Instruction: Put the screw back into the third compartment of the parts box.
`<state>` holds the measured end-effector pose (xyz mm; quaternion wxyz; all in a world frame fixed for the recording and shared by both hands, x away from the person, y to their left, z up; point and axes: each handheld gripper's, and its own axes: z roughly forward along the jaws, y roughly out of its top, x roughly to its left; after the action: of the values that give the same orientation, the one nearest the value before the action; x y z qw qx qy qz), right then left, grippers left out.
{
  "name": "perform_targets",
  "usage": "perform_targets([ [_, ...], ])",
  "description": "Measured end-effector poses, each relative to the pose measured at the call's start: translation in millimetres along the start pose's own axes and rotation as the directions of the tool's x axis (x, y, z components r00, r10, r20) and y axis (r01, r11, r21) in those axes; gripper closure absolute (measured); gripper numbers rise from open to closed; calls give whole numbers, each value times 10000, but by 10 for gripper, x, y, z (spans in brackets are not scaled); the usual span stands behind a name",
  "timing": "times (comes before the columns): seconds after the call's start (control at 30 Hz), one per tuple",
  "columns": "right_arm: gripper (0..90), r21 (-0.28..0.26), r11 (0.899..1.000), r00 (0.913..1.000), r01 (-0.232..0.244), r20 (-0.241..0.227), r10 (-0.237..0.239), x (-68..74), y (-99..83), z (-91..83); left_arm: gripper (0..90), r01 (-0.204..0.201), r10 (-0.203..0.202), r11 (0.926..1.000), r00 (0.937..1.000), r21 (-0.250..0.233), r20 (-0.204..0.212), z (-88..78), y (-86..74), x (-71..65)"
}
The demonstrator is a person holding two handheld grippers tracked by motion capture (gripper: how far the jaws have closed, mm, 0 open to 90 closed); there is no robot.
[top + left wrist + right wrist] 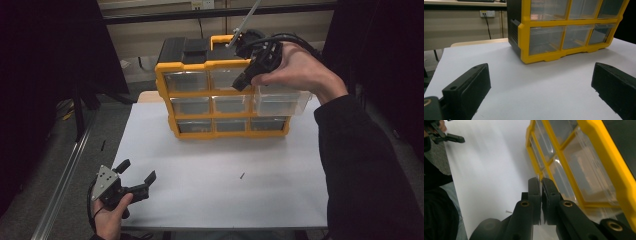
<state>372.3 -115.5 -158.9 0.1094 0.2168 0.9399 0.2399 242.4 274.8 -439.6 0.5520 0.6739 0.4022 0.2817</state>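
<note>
The left hand (111, 212) rests low at the near left, gripping the left gripper (136, 176), which lies nearly level with its two black jaws spread wide apart and nothing between them. The right forearm, in a dark sleeve, reaches up and forward from the near right, the right hand (300, 67) curled over the right gripper (243, 81). That gripper tilts downward, its jaws pressed almost together on a small thin screw (538, 179) at the tips.
</note>
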Motion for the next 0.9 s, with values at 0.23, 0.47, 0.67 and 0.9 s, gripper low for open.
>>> perform_targets([
  [0.23, 863, 347, 9989, 9991, -304, 295, 293, -107, -125, -113, 22, -58, 58, 9999, 10000, 85, 50, -4, 2, 2],
  [0.47, 863, 450, 9970, 9964, -637, 597, 609, -182, -279, -257, 22, 26, -26, 10000, 10000, 14, 82, 5, -2, -7],
  [0.67, 862, 1063, 9919, 9943, -689, 881, 596, -234, -361, -267, 22, 58, -59, 10000, 10000, 33, 51, 3, -1, -6],
  [0.9, 863, 1796, 9800, 9930, -862, 947, 700, -292, -418, -182, 22, 16, -17, 10000, 10000, 45, 43, 2, 0, -9],
])
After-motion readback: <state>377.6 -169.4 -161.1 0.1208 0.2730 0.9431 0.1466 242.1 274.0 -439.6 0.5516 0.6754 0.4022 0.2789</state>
